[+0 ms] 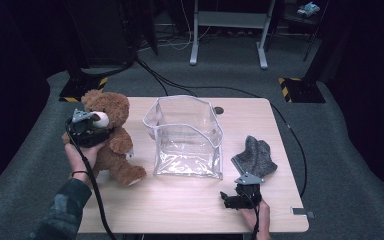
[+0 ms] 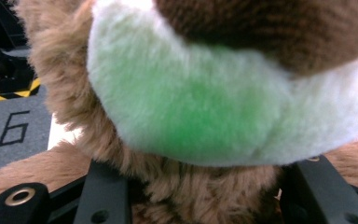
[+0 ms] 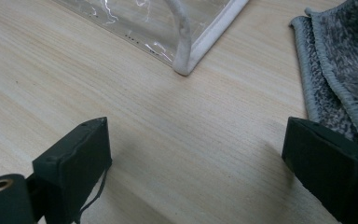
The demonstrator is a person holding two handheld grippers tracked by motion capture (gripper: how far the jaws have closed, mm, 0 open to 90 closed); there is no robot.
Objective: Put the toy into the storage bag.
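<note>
A brown teddy bear (image 1: pixel 116 146) with a white muzzle stands upright at the left of the wooden table (image 1: pixel 180 210). My left gripper (image 1: pixel 87 129) is shut on the teddy bear just under its head. In the left gripper view the bear (image 2: pixel 191 107) is very close, and its fur is squeezed between the two black jaws of the left gripper (image 2: pixel 209 198). A clear plastic bag (image 1: pixel 187 137) stands open mid-table. My right gripper (image 1: pixel 236 198) rests open near the front edge. The right gripper (image 3: pixel 200 154) holds nothing, with the bag's corner (image 3: pixel 184 60) ahead of it and a grey cloth (image 3: pixel 340 60) by its right jaw.
The grey cloth (image 1: pixel 254 156) lies right of the bag, just beyond the right gripper. A small round hole (image 1: pixel 219 110) sits near the table's far edge. Cables run over the grey carpet behind, and a metal desk frame (image 1: pixel 228 30) stands farther back.
</note>
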